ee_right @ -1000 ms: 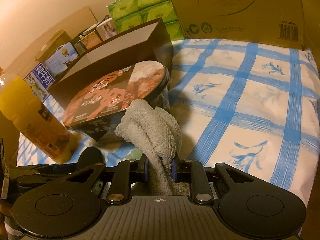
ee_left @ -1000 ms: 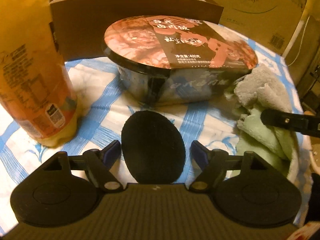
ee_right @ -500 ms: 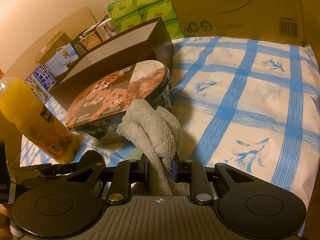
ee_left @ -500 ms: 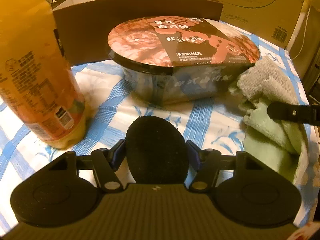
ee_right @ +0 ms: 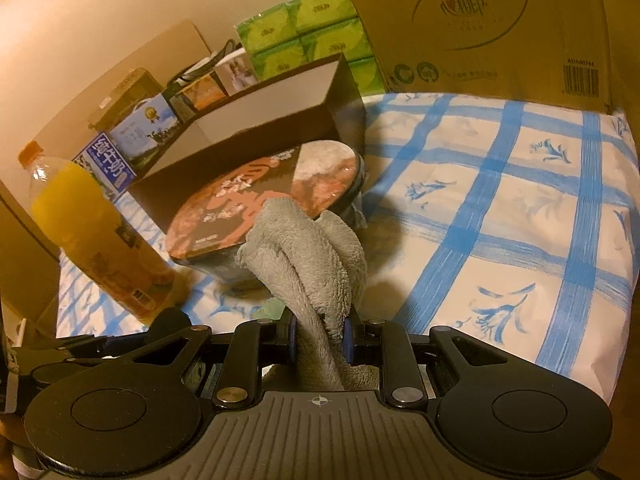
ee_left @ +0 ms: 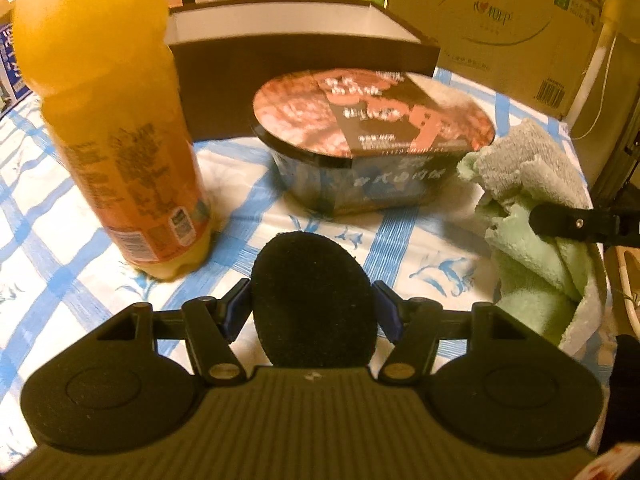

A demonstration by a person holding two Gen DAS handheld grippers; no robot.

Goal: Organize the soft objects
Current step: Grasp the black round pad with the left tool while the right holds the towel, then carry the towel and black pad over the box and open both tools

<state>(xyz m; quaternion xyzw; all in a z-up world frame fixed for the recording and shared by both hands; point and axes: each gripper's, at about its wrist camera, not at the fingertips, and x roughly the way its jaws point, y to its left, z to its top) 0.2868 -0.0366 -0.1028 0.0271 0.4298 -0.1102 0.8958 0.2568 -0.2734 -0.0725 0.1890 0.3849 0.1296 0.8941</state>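
Observation:
A black oval soft pad [ee_left: 308, 272] stands on edge between the fingers of my left gripper [ee_left: 312, 306]. Both blue pads press on its sides, and it hangs a little above the blue-checked cloth [ee_left: 420, 248]. A grey-green towel [ee_right: 308, 248] bunches up out of my right gripper [ee_right: 320, 336], which is shut on it. In the left wrist view the same towel [ee_left: 528, 168] hangs at the right with one black right finger [ee_left: 576, 222] across it. It rests next to the noodle bowl [ee_left: 372, 136].
An orange juice bottle [ee_left: 112, 120] stands at the left, close to the left gripper. Behind the bowl is an open dark brown box [ee_left: 296, 36]. Further back are a big cardboard carton [ee_left: 500, 20] and green tissue packs [ee_right: 304, 32]. To the right lies bare checked cloth [ee_right: 500, 208].
The left jaws closed in from either side onto the black pad, then drew back and up with it. The right gripper stayed shut on the towel and rose slightly.

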